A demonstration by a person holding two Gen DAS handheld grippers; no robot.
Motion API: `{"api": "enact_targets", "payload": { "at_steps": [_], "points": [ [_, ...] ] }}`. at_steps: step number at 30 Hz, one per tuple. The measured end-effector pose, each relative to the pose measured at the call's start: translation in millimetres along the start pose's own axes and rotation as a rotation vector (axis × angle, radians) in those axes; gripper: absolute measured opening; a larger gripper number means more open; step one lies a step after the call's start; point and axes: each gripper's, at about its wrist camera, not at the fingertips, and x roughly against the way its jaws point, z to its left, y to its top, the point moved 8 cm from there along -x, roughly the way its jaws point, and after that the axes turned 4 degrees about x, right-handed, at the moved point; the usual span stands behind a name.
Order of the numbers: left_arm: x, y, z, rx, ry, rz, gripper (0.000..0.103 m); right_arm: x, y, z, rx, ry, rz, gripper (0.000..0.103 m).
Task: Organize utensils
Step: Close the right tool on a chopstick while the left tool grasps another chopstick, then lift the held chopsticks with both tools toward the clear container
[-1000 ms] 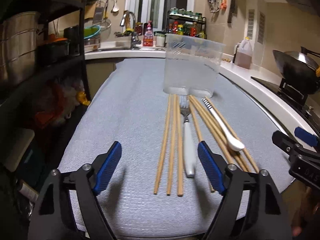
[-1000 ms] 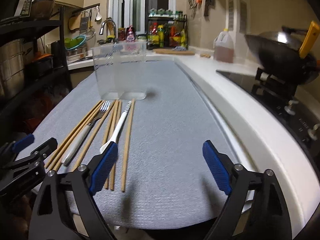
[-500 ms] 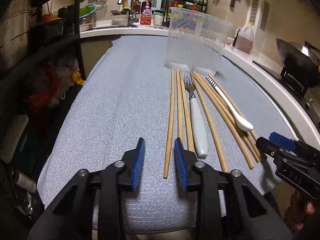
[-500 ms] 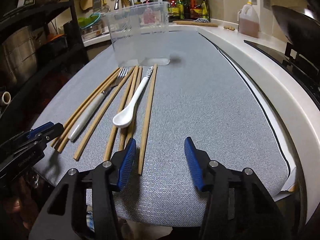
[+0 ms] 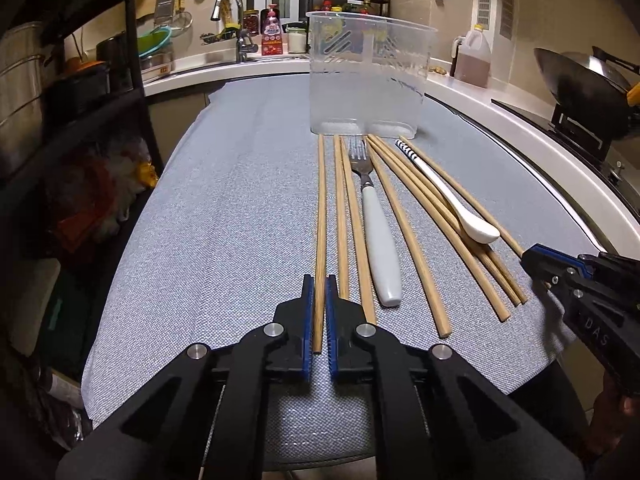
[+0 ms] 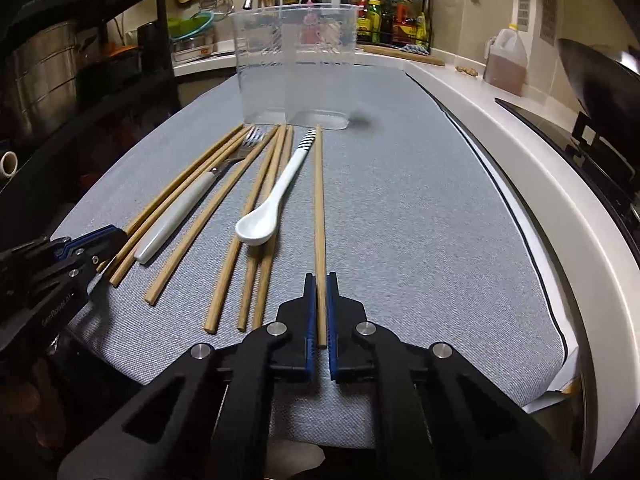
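On the grey mat [image 5: 240,220] covering the counter, utensils lay in a loose fan, their far tips close to a clear plastic bin [image 5: 370,76] standing upright at the mat's middle. Left gripper [image 5: 319,284] sat low at the near edge, blue pads pinching the leftmost chopstick [image 5: 321,208] by its near end. Right gripper [image 6: 320,284] likewise clamped on the rightmost chopstick [image 6: 318,200], which ran straight toward the bin's base. Between those two: more chopsticks, a fork [image 5: 378,236] with a white handle, tines toward the bin, and a white spoon [image 6: 276,192] with a striped handle end, bowl nearest the grippers and resting across several chopsticks. Bare mat lay wide open left of the left chopstick out to the mat's edge, beyond which a dark shelf rack [image 5: 80,120] stood. Right of the right chopstick, open mat ran to a white counter rim [image 6: 540,168]; a wok [image 6: 592,76] sat beyond that.
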Motion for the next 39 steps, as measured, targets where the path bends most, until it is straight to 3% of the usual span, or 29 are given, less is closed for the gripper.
{"api": "enact_targets", "payload": {
  "at_steps": [3,18,25,33,39],
  "points": [
    [1,-1,2,0.005,0.001,-0.002,0.006,-1,-1,-11,-0.028,-0.039,0.009,0.005],
    [-4,2,-2,-0.013,0.026,-0.032,0.006,-4,-1,-15,-0.071,-0.009,0.001,0.010],
    [-3,2,-2,-0.004,0.021,-0.024,0.006,-2,1,-17,-0.088,0.005,0.000,0.005],
    [4,6,-2,0.000,0.019,-0.046,0.006,18,18,-20,-0.088,0.000,-0.087,0.005],
    [26,20,-5,-0.019,0.023,-0.135,0.006,39,31,-24,-0.080,-0.013,-0.164,0.005]
  ]
}}
